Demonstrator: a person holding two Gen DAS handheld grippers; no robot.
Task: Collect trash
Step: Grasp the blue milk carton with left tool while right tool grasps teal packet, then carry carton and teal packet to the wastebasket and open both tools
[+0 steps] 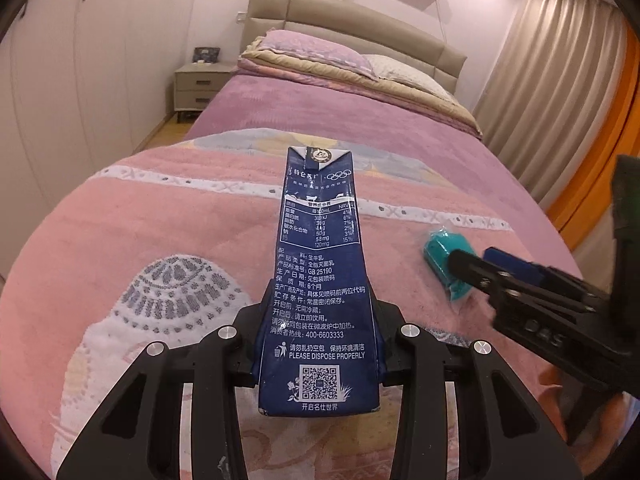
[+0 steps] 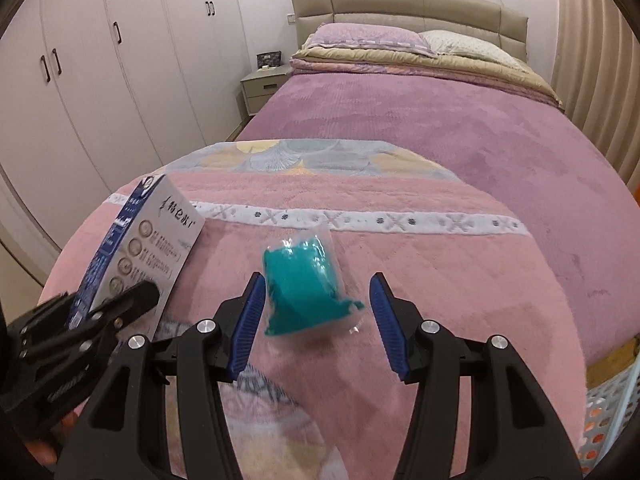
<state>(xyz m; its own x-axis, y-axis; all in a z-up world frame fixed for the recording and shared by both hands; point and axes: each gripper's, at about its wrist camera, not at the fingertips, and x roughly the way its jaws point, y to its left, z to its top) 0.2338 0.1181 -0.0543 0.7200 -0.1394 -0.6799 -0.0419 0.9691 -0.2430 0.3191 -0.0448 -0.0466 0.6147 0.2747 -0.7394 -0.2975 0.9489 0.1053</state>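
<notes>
while carton [image 1: 320, 280] clamped in left gripper [image 1: 320, 364], bare blanket [image 2: 460, 280] around teal packet [image 2: 304, 292].

Milk carton [image 1: 320, 280] on the blanket [image 1: 140, 220] at the bed's [image 2: 440, 140] foot, wrapped packet [image 2: 304, 292] to its right, pillows [image 2: 368, 42] and headboard [image 2: 400, 4] far behind, nightstand [image 2: 264, 84] left

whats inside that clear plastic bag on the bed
The clear bag on the pink blanket holds something teal, bunched or folded; what it is cannot be told. It lies ahead of the open right gripper, untouched. The blanket beneath it is covered.
</notes>
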